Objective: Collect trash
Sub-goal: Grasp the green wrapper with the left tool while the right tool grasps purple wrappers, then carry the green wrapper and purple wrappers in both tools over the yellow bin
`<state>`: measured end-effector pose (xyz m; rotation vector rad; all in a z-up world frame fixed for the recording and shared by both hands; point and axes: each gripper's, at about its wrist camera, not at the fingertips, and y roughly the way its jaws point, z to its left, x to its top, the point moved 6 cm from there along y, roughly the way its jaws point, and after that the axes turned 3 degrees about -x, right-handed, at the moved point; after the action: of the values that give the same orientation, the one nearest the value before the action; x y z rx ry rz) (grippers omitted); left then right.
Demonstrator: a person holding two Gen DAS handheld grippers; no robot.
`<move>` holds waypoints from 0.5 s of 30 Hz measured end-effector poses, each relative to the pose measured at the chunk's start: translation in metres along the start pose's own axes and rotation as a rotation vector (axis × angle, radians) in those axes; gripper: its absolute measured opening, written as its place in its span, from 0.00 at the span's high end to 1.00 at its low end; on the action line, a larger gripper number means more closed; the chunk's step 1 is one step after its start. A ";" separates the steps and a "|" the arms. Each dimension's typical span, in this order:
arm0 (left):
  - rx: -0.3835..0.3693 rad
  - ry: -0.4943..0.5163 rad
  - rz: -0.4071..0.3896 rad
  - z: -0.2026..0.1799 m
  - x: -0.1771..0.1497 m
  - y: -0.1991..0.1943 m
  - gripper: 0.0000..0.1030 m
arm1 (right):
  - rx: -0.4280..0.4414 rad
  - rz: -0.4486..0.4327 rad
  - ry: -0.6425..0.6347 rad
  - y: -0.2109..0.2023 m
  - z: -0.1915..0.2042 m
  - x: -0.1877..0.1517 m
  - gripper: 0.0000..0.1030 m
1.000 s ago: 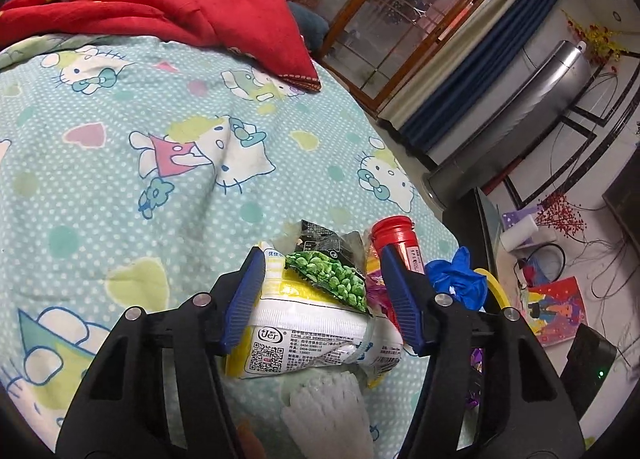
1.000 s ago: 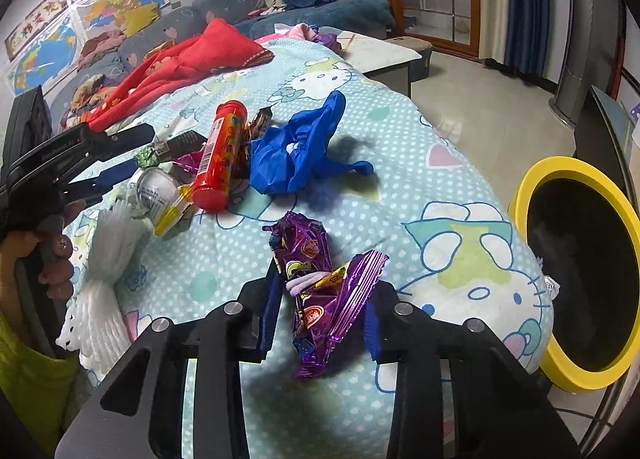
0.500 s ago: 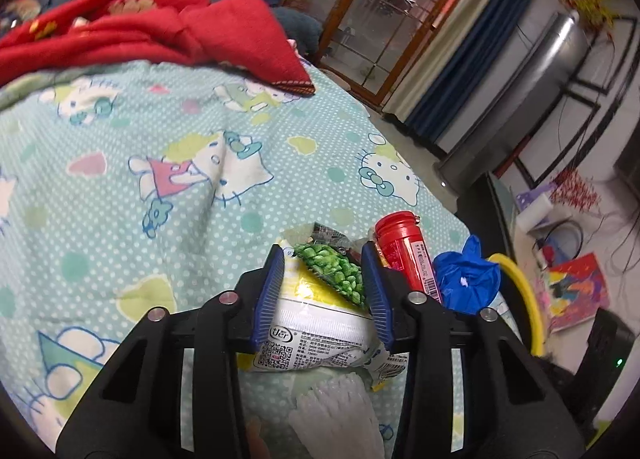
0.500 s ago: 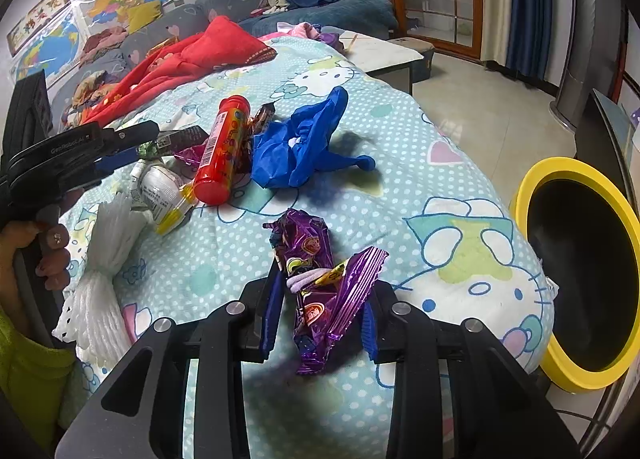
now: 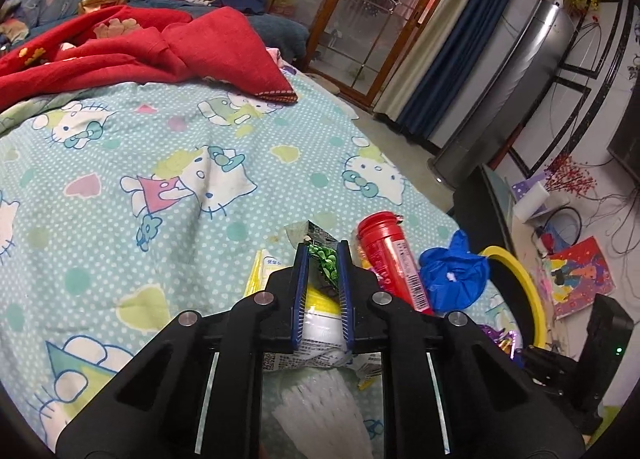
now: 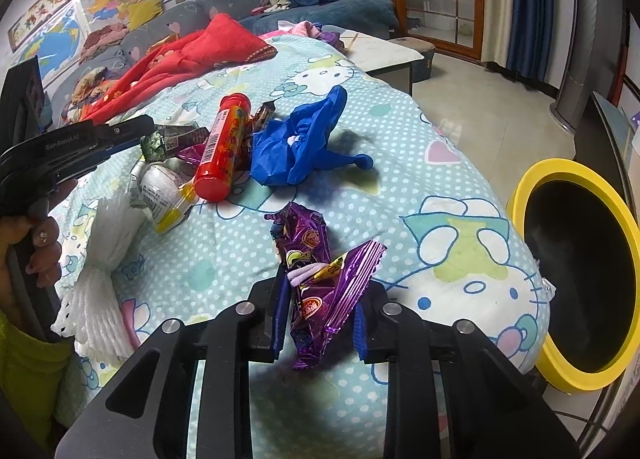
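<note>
Left wrist: left gripper (image 5: 323, 271) pinching green wrapper (image 5: 325, 261) by its edge; could slip. Right gripper (image 6: 318, 309) spread around purple wrapper (image 6: 320, 291).

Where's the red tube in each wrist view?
Left wrist: red tube right of centre, just right of the left gripper.
Right wrist: upper left of centre, lying on the bedspread.
Shared landmark: blue glove beside the tube.
</note>
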<state>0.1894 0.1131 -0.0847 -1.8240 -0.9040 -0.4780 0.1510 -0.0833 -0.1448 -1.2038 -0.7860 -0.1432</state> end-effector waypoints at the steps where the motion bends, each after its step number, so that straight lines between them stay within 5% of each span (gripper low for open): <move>1: -0.006 -0.001 -0.003 -0.001 0.000 -0.001 0.92 | 0.005 -0.001 -0.002 -0.001 0.000 0.000 0.77; 15: -0.081 0.024 -0.092 -0.031 0.015 -0.040 0.98 | 0.037 -0.062 -0.022 -0.029 0.005 0.011 0.77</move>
<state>0.1712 0.0991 -0.0373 -1.8515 -0.9674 -0.6009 0.1423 -0.0865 -0.1152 -1.1483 -0.8421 -0.1661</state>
